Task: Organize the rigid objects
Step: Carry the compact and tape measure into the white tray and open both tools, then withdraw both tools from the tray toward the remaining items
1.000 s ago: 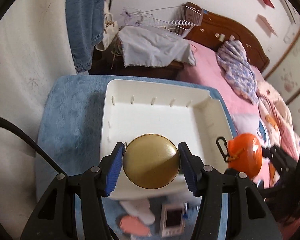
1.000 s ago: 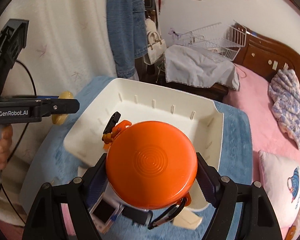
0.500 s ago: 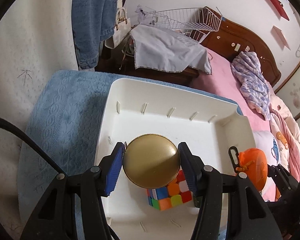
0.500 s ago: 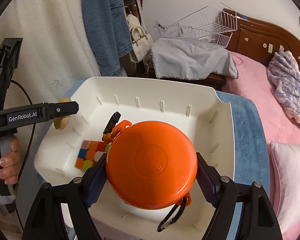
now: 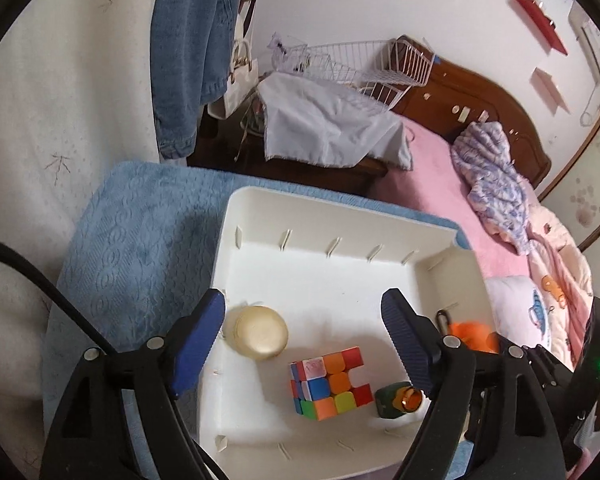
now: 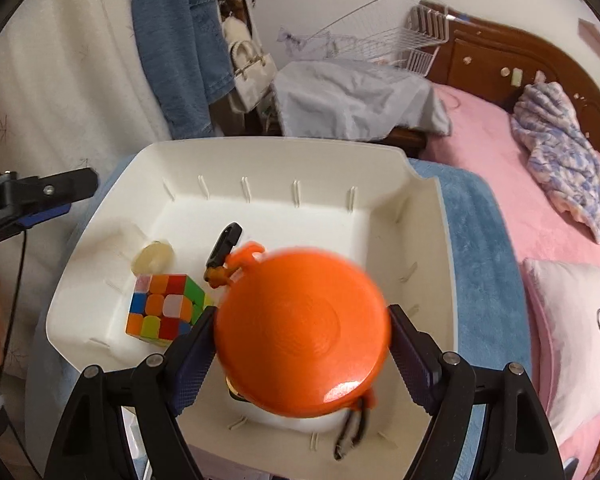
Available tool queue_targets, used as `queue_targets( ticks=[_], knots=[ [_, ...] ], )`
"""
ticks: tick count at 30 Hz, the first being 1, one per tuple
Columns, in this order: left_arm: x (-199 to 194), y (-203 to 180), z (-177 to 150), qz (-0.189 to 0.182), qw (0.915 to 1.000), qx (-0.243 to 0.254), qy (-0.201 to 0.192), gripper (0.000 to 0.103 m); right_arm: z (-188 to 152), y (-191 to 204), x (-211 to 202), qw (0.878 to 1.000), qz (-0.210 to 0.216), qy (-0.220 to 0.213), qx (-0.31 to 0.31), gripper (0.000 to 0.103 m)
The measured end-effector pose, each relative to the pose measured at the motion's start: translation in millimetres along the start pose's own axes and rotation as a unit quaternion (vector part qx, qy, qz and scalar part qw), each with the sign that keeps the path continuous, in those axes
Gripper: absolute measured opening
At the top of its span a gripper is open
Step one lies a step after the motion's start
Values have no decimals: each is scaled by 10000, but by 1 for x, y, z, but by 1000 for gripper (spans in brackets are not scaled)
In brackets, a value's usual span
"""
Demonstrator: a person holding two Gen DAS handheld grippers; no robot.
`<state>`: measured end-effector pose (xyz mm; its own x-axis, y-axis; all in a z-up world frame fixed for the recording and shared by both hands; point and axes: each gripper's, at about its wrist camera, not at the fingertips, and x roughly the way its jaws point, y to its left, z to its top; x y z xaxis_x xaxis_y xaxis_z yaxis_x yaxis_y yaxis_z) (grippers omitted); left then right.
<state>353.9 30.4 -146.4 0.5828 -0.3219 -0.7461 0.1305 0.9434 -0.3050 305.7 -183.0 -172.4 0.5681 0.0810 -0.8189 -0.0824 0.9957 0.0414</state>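
A: What is seen of the left gripper?

B: Its jaws are spread wide and nothing is held between them. It is poised over the white bin, above the left part of the floor.

A: And what is found in the bin?

B: A pale yellow round puck is seen lying near the bin's left wall. A multicoloured puzzle cube is set near the middle of the near side, close to the puck but apart from it. Just beside the cube, toward the right wall, a small dark green bottle is lying.

A: How is the right gripper described?

B: An orange disc is seen between its blue pads. The disc is blurred, and a gap is visible at the right pad, so it cannot be told whether the disc is gripped. An orange loop and a black clip are attached to its rim.

A: Where is the bin placed?

B: It is rested on a blue towel.
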Motion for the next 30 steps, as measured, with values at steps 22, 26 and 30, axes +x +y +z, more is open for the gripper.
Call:
queue_targets(
  ticks=[22,26,30],
  knots=[
    [-152,4,-29,507,9940,100,-967,87,-15,36,-148,9934,83,-1145,33,83],
    [-172,1,-49,695,9926,14,-991,87,-32,41,-167,9910,254,-1313,-92,83],
    [-191,-2,-74,825,9922,-6,-934,87,-53,45,-180,9902,337,-1347,-129,83]
  ],
)
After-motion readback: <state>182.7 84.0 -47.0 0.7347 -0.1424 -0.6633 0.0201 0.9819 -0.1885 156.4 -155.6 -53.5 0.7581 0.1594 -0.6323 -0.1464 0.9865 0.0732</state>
